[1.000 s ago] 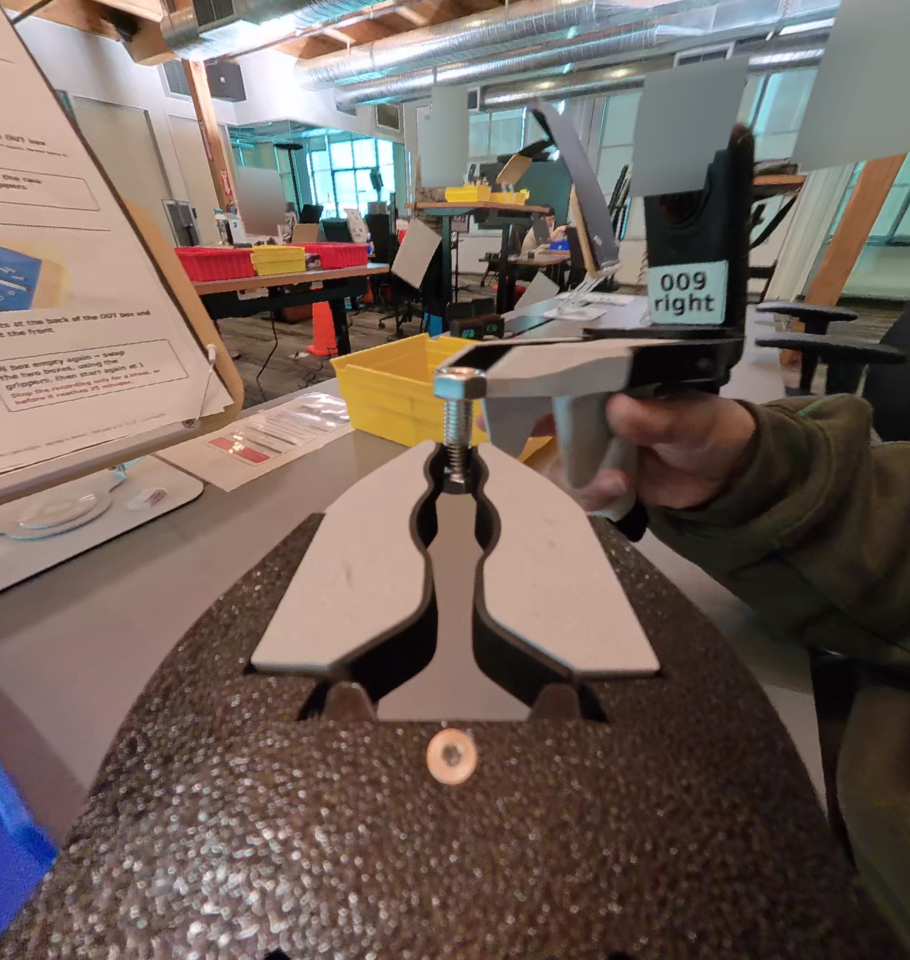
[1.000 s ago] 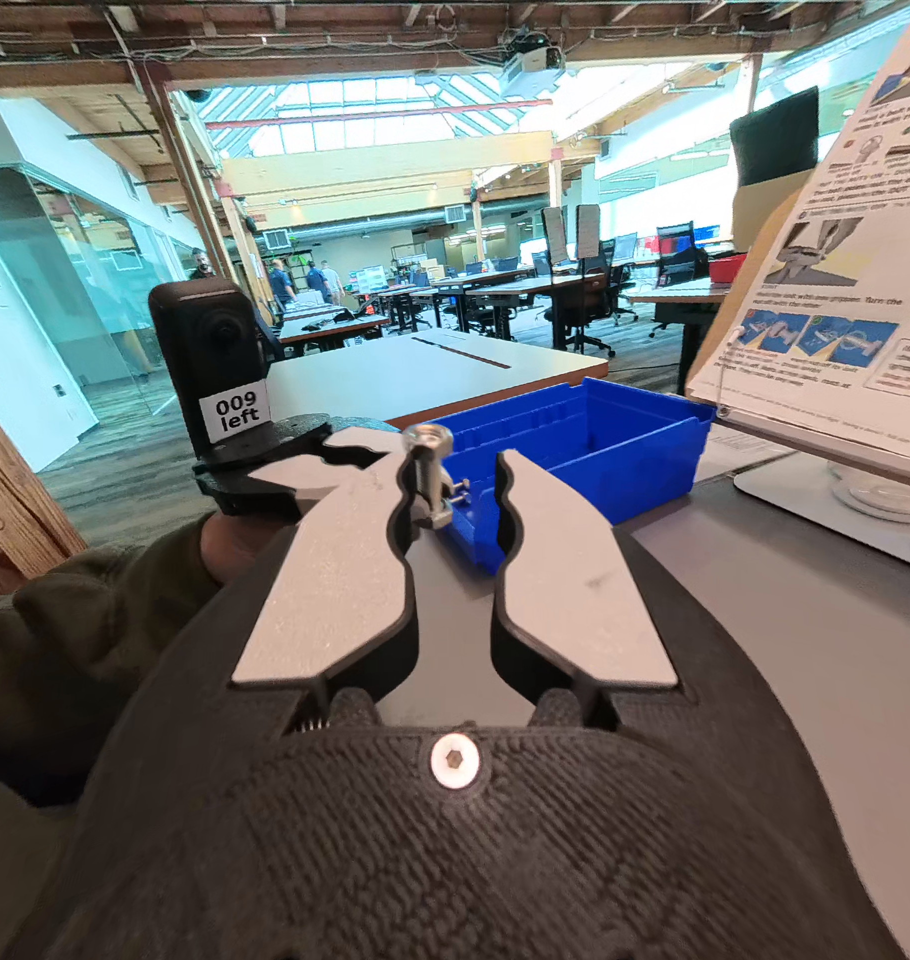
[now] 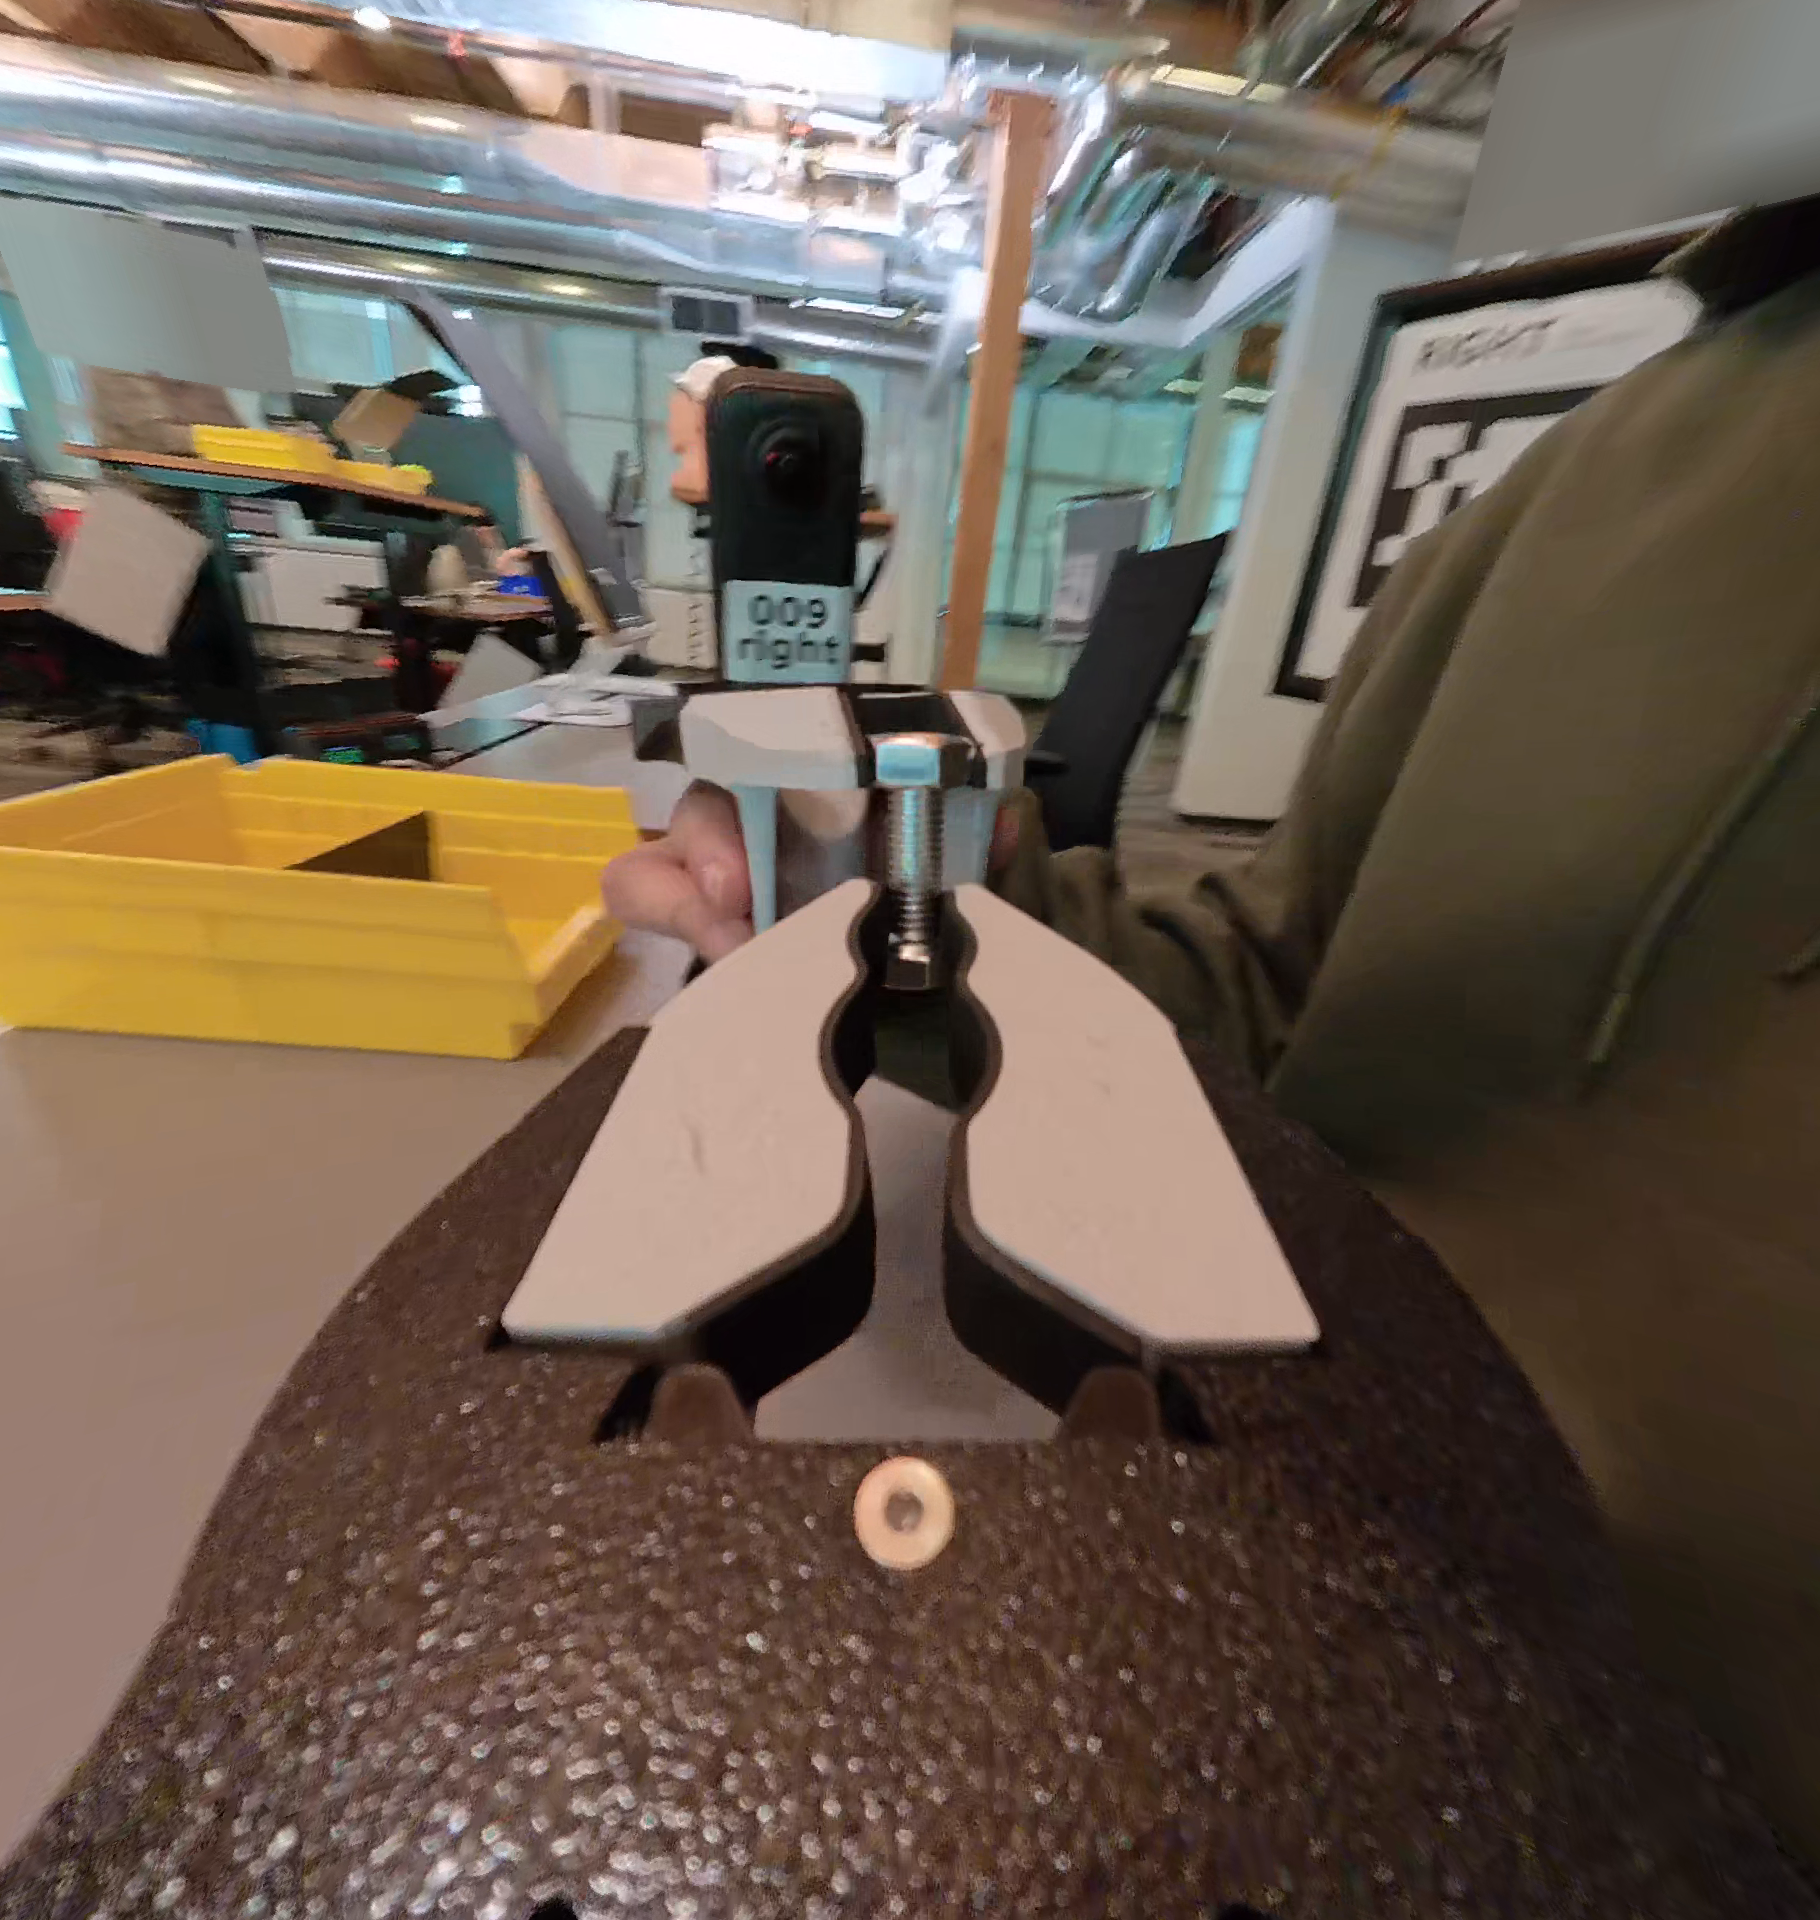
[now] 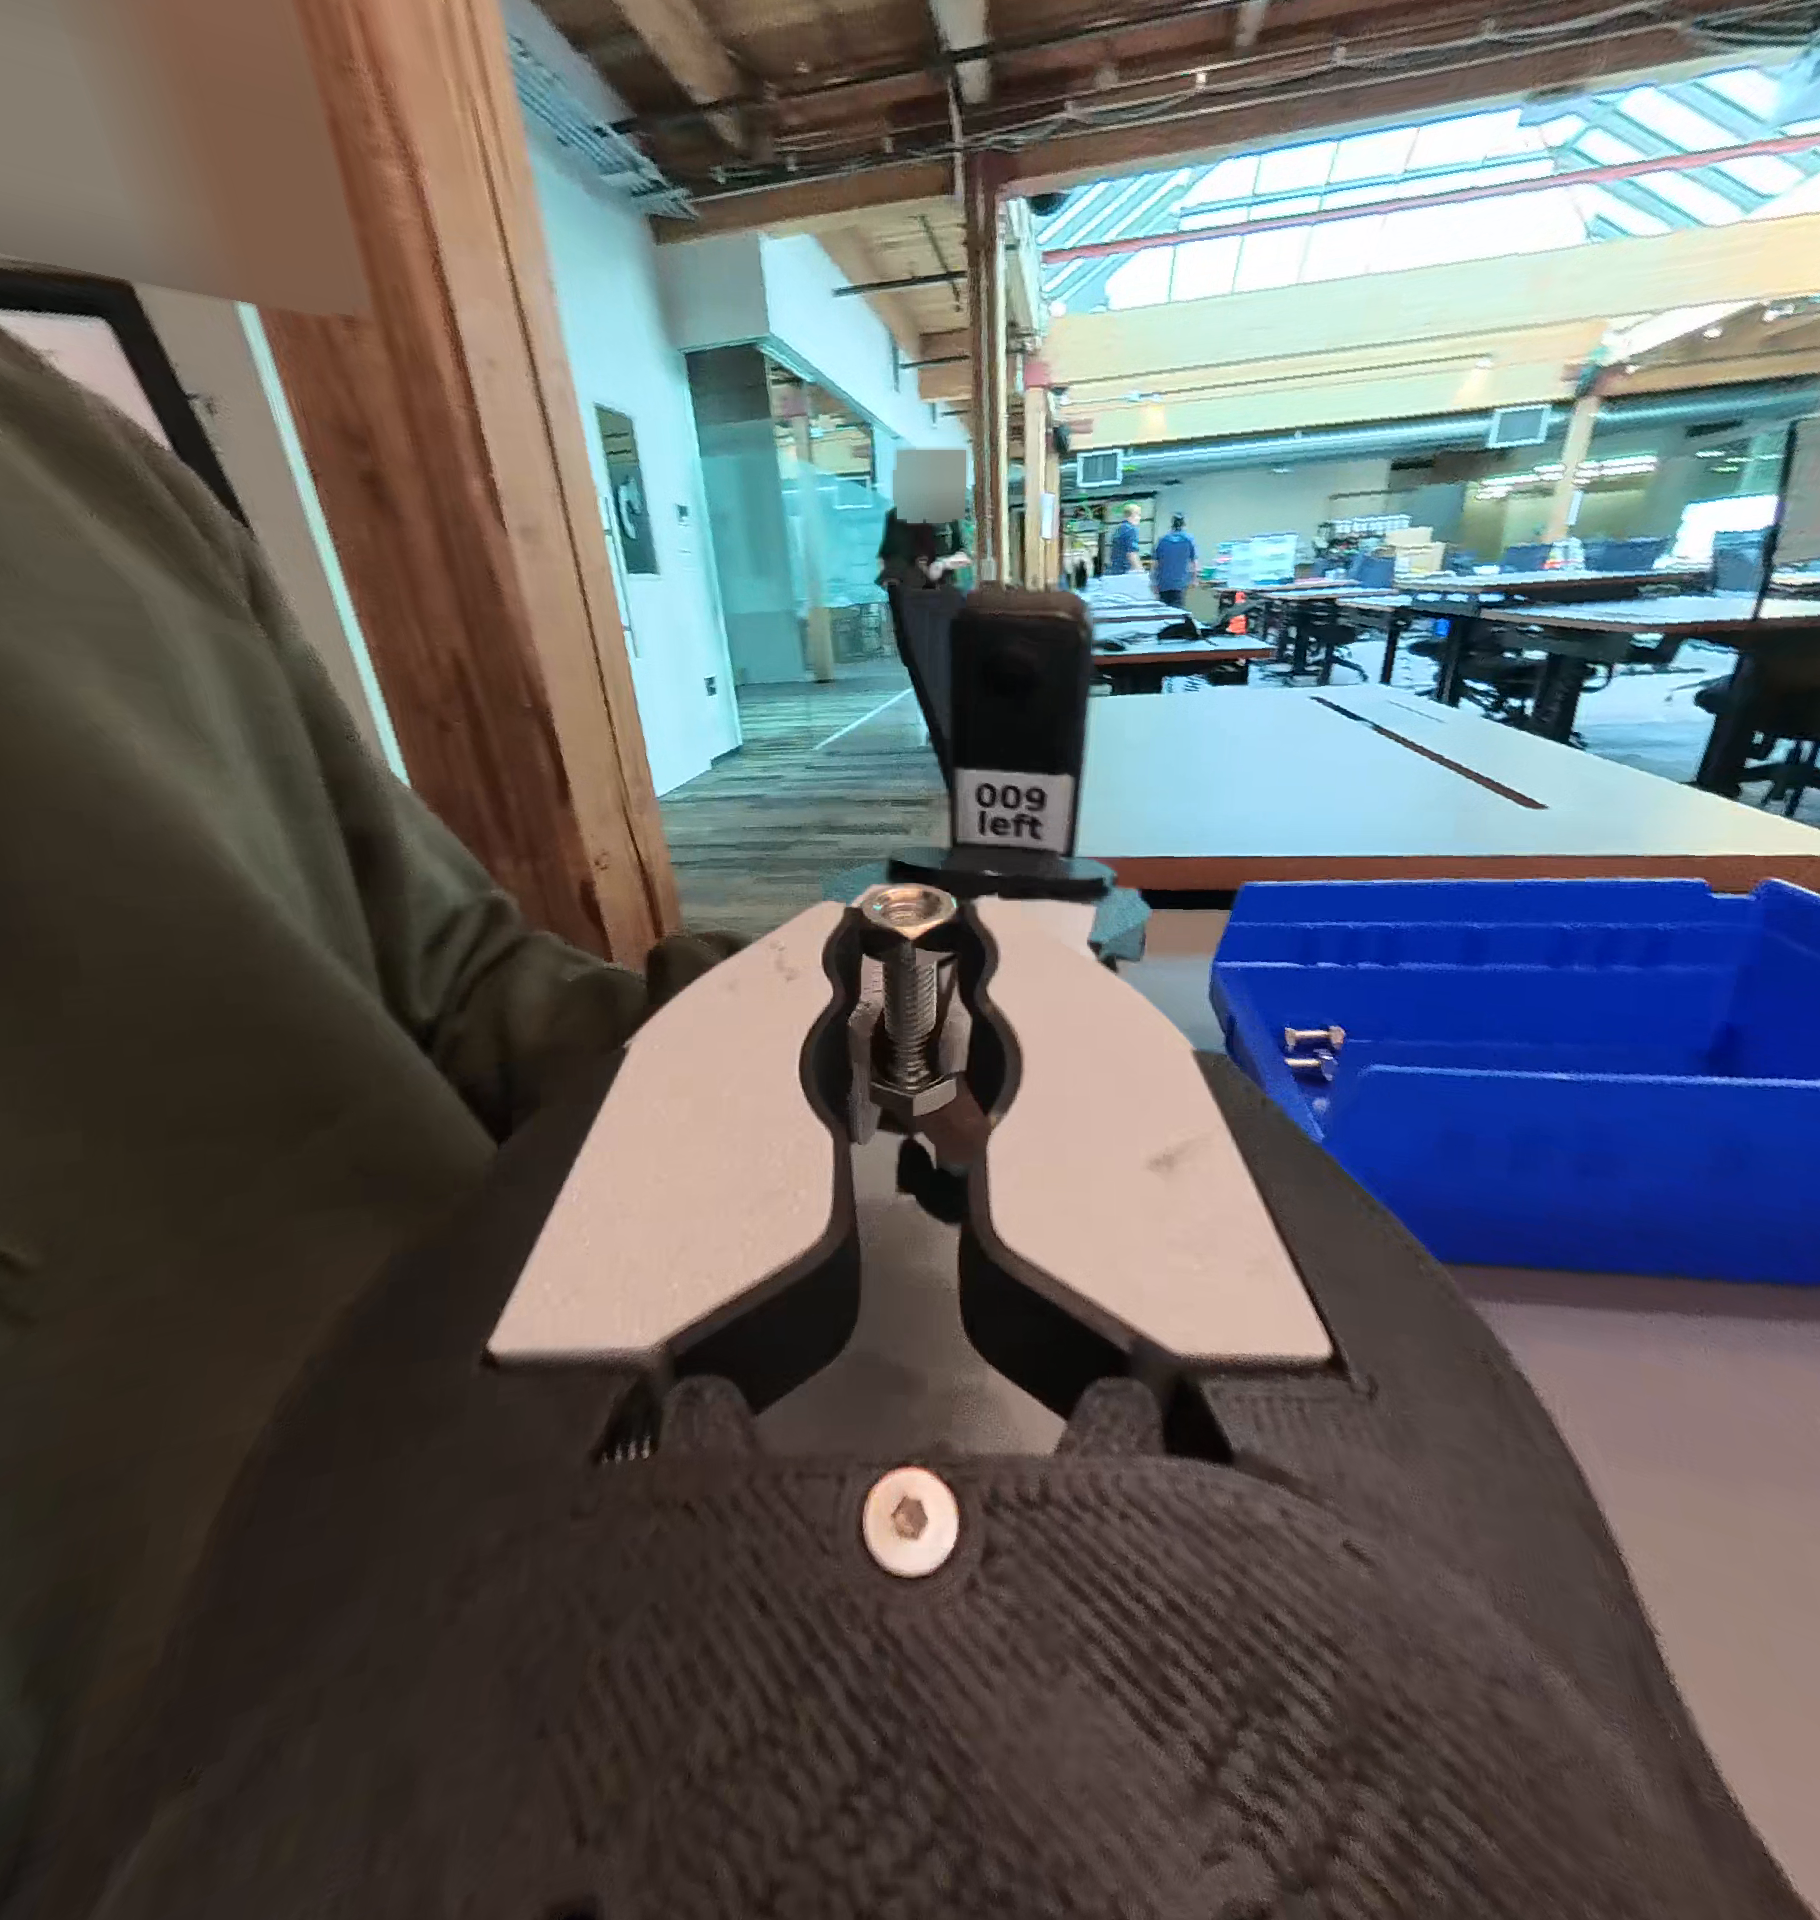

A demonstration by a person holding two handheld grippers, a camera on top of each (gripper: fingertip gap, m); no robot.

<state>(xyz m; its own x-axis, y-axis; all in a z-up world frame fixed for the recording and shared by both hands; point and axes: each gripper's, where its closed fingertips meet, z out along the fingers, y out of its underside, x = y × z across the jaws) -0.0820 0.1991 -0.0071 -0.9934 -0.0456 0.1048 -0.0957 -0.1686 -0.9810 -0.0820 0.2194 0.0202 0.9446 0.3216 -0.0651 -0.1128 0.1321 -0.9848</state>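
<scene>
Your left tongs (image 3: 911, 935) pinch the nut (image 3: 914, 971) at the bolt's (image 3: 912, 852) low end. Your right tongs (image 4: 901, 935) pinch the bolt head (image 4: 901, 914). Keep both straight, above the tabletop (image 3: 210, 1195), between yellow bin (image 3: 262, 904) and blue bin (image 4: 1560, 1091).

Bolt (image 3: 911, 831): silver. Bin (image 3: 262, 914), left of frame: yellow. Bin (image 4: 1571, 1081), right of frame: blue. Sleeve (image 3: 1508, 831): olive green. Fingers (image 3: 708, 1143): grey faces, black edges.
</scene>
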